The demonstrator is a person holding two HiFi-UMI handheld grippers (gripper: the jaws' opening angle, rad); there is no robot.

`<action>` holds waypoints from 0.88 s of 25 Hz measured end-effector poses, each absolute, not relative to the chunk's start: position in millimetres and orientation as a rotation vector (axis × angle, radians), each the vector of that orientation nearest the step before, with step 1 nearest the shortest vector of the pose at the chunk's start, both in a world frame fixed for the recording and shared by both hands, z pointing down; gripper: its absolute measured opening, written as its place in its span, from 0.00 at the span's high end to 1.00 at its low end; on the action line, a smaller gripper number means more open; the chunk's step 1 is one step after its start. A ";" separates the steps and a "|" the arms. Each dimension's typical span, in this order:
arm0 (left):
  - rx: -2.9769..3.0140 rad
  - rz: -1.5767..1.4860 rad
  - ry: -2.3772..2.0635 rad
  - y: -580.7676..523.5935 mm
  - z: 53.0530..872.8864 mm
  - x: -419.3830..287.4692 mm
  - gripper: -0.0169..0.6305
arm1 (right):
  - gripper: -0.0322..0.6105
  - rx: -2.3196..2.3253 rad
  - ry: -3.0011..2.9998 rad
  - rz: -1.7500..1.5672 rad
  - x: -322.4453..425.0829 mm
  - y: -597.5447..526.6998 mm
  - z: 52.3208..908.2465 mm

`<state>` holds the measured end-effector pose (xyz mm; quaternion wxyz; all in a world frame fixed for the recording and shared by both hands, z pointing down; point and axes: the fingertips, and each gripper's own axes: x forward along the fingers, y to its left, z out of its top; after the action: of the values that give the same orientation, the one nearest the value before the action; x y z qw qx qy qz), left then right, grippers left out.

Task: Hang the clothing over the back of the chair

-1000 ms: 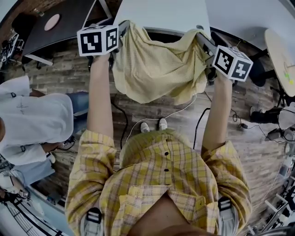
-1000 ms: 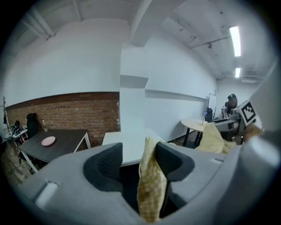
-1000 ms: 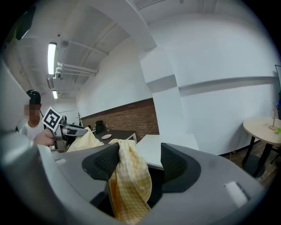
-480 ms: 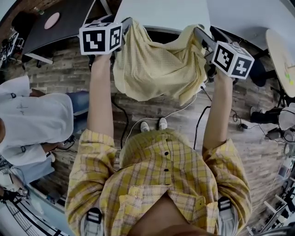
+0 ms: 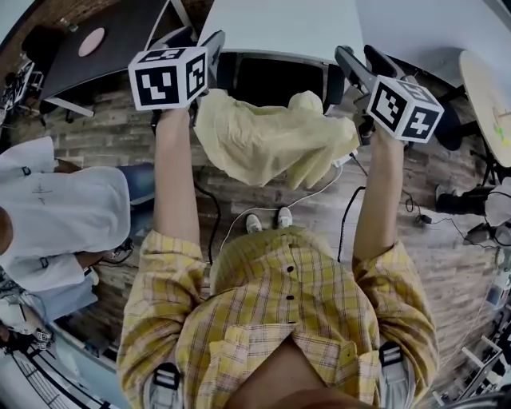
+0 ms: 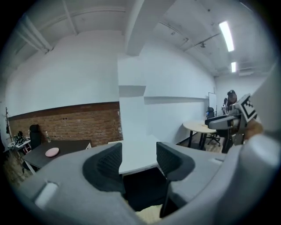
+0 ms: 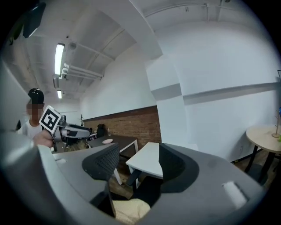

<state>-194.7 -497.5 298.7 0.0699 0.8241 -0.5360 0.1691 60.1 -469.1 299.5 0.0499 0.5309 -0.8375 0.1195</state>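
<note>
The pale yellow clothing (image 5: 271, 144) lies bunched below and between my two grippers, at the near edge of the black chair (image 5: 271, 80) that is tucked under the white table (image 5: 279, 24). How it rests on the chair back is hidden by the cloth. My left gripper (image 5: 212, 45) is open and holds nothing; in its own view only a scrap of the clothing (image 6: 149, 214) shows under the left gripper (image 6: 139, 165). My right gripper (image 5: 349, 61) is also open and apart from the cloth. The right gripper (image 7: 138, 165) hangs over a fold of the clothing (image 7: 127, 211).
A person in a white shirt (image 5: 56, 208) sits close at the left. A dark table (image 5: 120, 36) with a pink plate (image 5: 90, 38) stands at the back left, a round table (image 5: 487, 88) at the right. Cables (image 5: 319, 188) run across the wooden floor.
Both grippers have opened and let go of the clothing. It has dropped from its stretched-out hang and now sits lower in a bunch. The grippers stay at about the same height.
</note>
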 end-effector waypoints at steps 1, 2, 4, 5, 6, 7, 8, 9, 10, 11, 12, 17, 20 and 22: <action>2.481 0.489 -1.615 -496.0 296.9 -193.5 0.59 | 0.50 1.616 -2.552 0.359 58.6 -467.5 297.8; 2.483 0.469 -1.617 -494.1 294.8 -191.5 0.59 | 0.51 1.623 -2.552 0.354 58.8 -465.2 296.0; 2.488 0.429 -1.623 -489.4 290.0 -186.7 0.59 | 0.52 1.633 -2.555 0.342 59.4 -461.0 292.7; 2.486 0.411 -1.637 -486.0 287.6 -185.3 0.59 | 0.53 1.637 -2.560 0.334 58.6 -458.6 291.3; 2.484 0.395 -1.655 -482.0 285.7 -184.3 0.59 | 0.53 1.642 -2.569 0.327 57.4 -455.6 290.0; 2.485 0.376 -1.668 -477.7 284.4 -182.8 0.59 | 0.56 1.650 -2.584 0.323 56.3 -452.4 288.9; 2.488 0.354 -1.672 -473.3 283.5 -180.7 0.59 | 0.60 1.660 -2.599 0.319 55.5 -449.4 288.0; 2.493 0.331 -1.673 -469.1 282.8 -178.2 0.59 | 0.66 1.671 -2.610 0.313 55.1 -446.5 287.4; 2.498 0.305 -1.670 -465.3 282.3 -175.7 0.60 | 0.70 1.678 -2.616 0.303 54.7 -443.7 287.0; 2.503 0.281 -1.665 -461.9 282.1 -173.5 0.62 | 0.74 1.680 -2.620 0.290 53.5 -440.8 286.6; 2.508 0.262 -1.658 -458.4 282.6 -172.0 0.66 | 0.81 1.674 -2.626 0.279 50.9 -437.7 286.4; 2.542 0.244 -1.626 -437.3 289.3 -167.8 0.83 | 0.90 1.657 -2.640 0.234 36.7 -423.5 286.7; 2.560 0.228 -1.627 -424.4 289.4 -161.9 0.97 | 0.94 1.664 -2.644 0.214 35.7 -415.9 285.8; 2.566 0.214 -1.625 -416.4 286.7 -158.5 0.97 | 0.94 1.664 -2.638 0.203 34.8 -410.8 284.6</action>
<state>-158.5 -416.4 286.7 0.0482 0.8418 -0.5330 0.0700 34.8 -410.8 284.6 0.0082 0.5324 -0.8439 0.0650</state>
